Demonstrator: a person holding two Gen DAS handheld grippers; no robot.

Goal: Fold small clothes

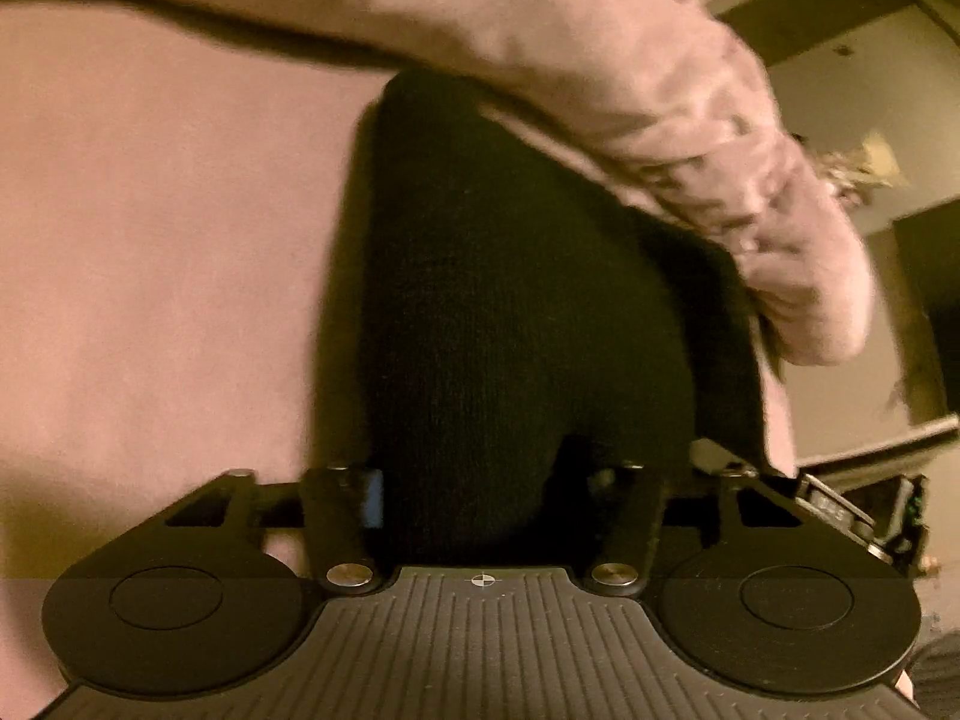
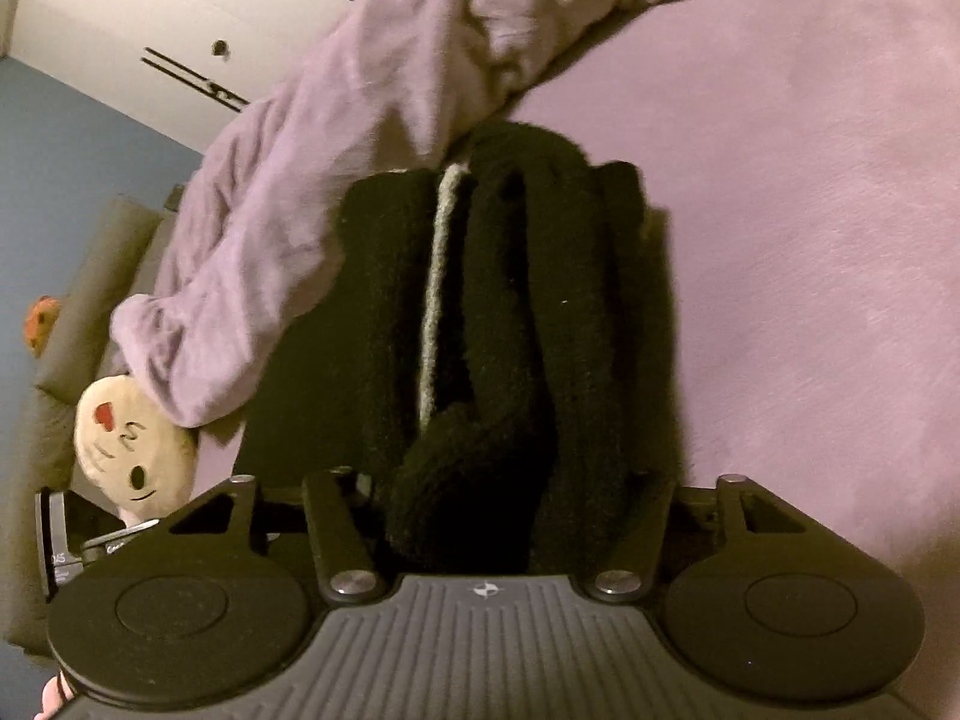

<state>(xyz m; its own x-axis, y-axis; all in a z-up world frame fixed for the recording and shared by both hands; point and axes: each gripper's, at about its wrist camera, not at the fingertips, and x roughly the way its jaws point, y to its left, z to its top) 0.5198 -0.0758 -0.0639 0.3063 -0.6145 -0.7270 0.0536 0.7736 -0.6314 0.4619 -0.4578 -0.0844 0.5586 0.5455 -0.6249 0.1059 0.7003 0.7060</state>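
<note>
1. The left gripper point(image 1: 474, 480) has a black knitted garment point(image 1: 510, 300) between its jaws. The jaws stand about half open, with the cloth filling the gap, but the pads are hidden by the dark cloth, so I cannot tell if they press on it.
2. The right gripper point(image 2: 498, 480) meets the same black garment point(image 2: 510, 312) at another end, where thick fuzzy folds and a pale strip point(image 2: 435, 288) run away from the jaws. These jaws are also about half open around a roll of cloth; whether they really pinch it I cannot tell.
3. I judge that the two grippers take the garment at two ends so that one part can be lifted and laid over the rest for a fold.
4. Both grippers point downward at a slant toward the garment, close above it. At the low corner of the right wrist view, a bit of the person's hand point(image 2: 54, 696) shows.
5. The garment lies flat on a pink bed cover point(image 1: 150, 240), which spreads beside and beyond it.
6. Just behind the garment, a crumpled pink blanket point(image 2: 288, 210) lies partly over its far edge.
7. Beyond the blanket, off the bed, there is a round emoji pillow point(image 2: 132, 444), and farther a blue wall point(image 2: 66, 138).
</note>
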